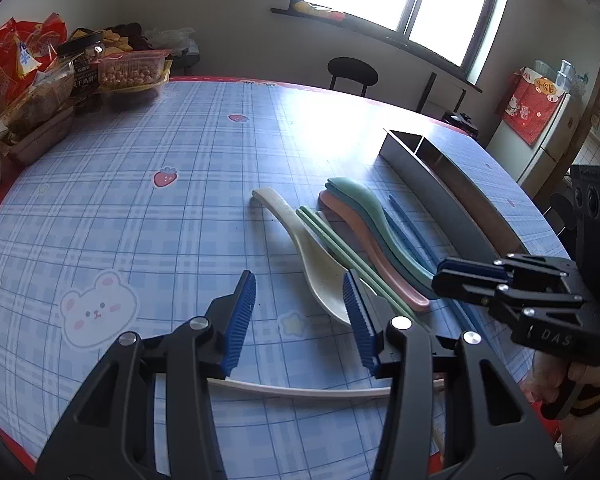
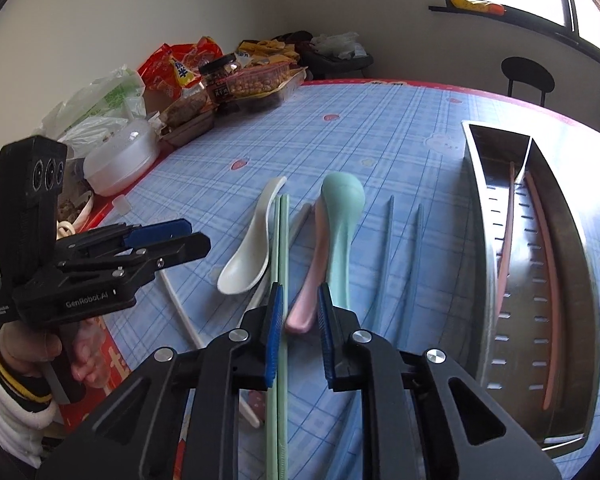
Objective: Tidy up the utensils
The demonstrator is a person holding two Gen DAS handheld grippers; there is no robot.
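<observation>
Spoons and chopsticks lie on the blue checked tablecloth. A white spoon (image 1: 300, 248) (image 2: 248, 256), green chopsticks (image 1: 340, 256) (image 2: 281, 264), a pink spoon (image 1: 364, 248) (image 2: 306, 304) under a teal spoon (image 1: 376, 220) (image 2: 342, 224), and blue chopsticks (image 1: 416, 236) (image 2: 400, 256) lie side by side. One white chopstick (image 1: 300, 391) lies under my left gripper (image 1: 300, 312), which is open and empty. My right gripper (image 2: 300, 332) is open over the pink spoon's handle end and the green chopsticks. The steel utensil box (image 1: 452, 188) (image 2: 572, 240) holds two pink chopsticks (image 2: 544, 248).
Snack bags, a jar and food trays (image 1: 80, 76) (image 2: 220, 80) crowd the table's far left. A white lidded bowl (image 2: 120, 160) stands near the left edge. A black stool (image 1: 352, 72) stands beyond the table, under the window.
</observation>
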